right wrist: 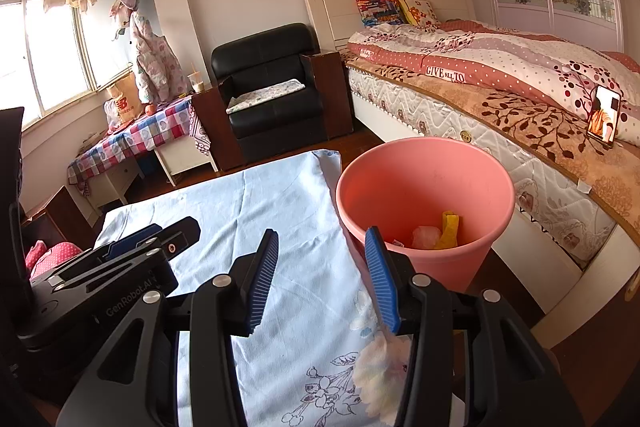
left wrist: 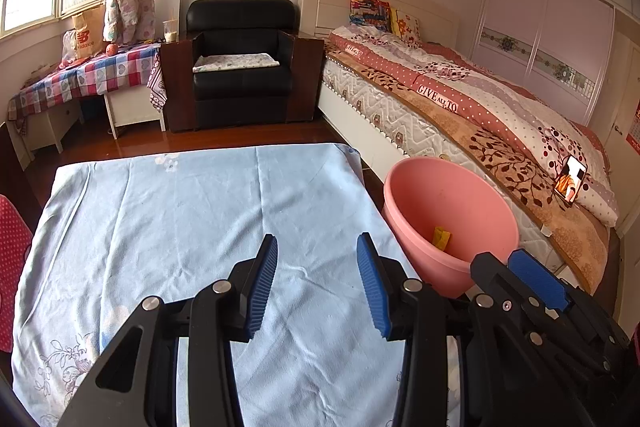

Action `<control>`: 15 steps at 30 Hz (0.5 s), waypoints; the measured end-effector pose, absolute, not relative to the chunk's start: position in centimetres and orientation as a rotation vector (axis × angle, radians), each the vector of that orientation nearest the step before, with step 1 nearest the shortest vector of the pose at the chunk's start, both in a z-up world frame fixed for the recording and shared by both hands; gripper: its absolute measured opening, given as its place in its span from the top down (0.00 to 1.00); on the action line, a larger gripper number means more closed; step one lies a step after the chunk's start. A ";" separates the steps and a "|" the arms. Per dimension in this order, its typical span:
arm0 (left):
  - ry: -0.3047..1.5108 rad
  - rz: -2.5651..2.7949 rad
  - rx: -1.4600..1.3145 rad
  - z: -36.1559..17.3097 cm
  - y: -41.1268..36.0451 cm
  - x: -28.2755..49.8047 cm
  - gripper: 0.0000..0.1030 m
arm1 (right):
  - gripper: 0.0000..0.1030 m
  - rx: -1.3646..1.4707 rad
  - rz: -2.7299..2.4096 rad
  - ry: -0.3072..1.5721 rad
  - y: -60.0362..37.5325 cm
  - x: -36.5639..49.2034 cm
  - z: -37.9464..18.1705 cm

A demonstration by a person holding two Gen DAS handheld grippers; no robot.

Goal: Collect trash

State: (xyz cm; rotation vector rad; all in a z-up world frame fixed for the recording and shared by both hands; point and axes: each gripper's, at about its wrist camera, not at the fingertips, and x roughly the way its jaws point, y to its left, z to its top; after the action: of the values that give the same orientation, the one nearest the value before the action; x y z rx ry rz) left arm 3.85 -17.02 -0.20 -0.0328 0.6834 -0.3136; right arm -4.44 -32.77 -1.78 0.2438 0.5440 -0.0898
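We see the trash inside the pink bin (right wrist: 424,195): a yellow scrap (right wrist: 449,229) standing roughly upright, its long axis running up the far inner wall, and just left of it a pale crumpled wad (right wrist: 425,237) with no clear direction. From the left wrist view only the yellow scrap (left wrist: 441,237) shows, low in the bin (left wrist: 448,215). The bin is smooth plastic, round and tapering toward its base, and it stands upright on the dark wooden floor between the table and the bed.

Our right gripper (right wrist: 322,259) hangs over the table's right edge, just near of the bin, its ribbed blue pads spread with nothing between them. Our left gripper (left wrist: 317,263) hovers over the cloth to its left, jaws likewise parted and empty.

The table wears a light blue cloth (left wrist: 192,211), softly wrinkled, with a floral print at its near corners. To the right lies the bed (right wrist: 520,99) under a dotted quilt, a phone (right wrist: 604,115) propped on it. Far off stands a black leather armchair (left wrist: 242,63).
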 end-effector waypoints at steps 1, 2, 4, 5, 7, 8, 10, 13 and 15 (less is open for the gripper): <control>0.684 -0.314 -0.032 -0.2 -17.0 3.8 0.60 | 0.55 0.243 -0.090 0.545 -32.8 -4.4 -1.8; 0.685 -0.314 -0.032 -0.2 -17.0 3.8 0.60 | 0.55 0.243 -0.090 0.545 -32.7 -4.4 -1.8; 0.685 -0.315 -0.034 -0.2 -17.0 3.8 0.60 | 0.55 0.244 -0.089 0.544 -32.8 -4.4 -1.8; 0.685 -0.316 -0.034 -0.2 -17.0 3.8 0.60 | 0.55 0.244 -0.089 0.544 -32.8 -4.4 -1.8; 0.685 -0.315 -0.034 -0.2 -17.0 3.8 0.60 | 0.55 0.243 -0.089 0.544 -32.8 -4.4 -1.8; 0.685 -0.315 -0.035 -0.2 -17.0 3.8 0.60 | 0.55 0.242 -0.089 0.544 -32.8 -4.4 -1.8; 0.685 -0.315 -0.033 -0.2 -17.0 3.8 0.60 | 0.55 0.243 -0.089 0.544 -32.8 -4.4 -1.8; 0.687 -0.316 -0.034 -0.2 -17.0 3.8 0.60 | 0.55 0.241 -0.089 0.547 -32.7 -4.5 -2.1; 0.687 -0.318 -0.033 -0.3 -17.0 3.7 0.60 | 0.55 0.241 -0.090 0.550 -32.7 -4.5 -2.4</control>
State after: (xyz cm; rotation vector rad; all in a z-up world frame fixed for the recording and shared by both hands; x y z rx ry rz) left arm 3.68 -16.98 -0.26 -0.0329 0.6872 -0.3181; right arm -4.51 -32.66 -2.35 0.2407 0.5503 -0.0904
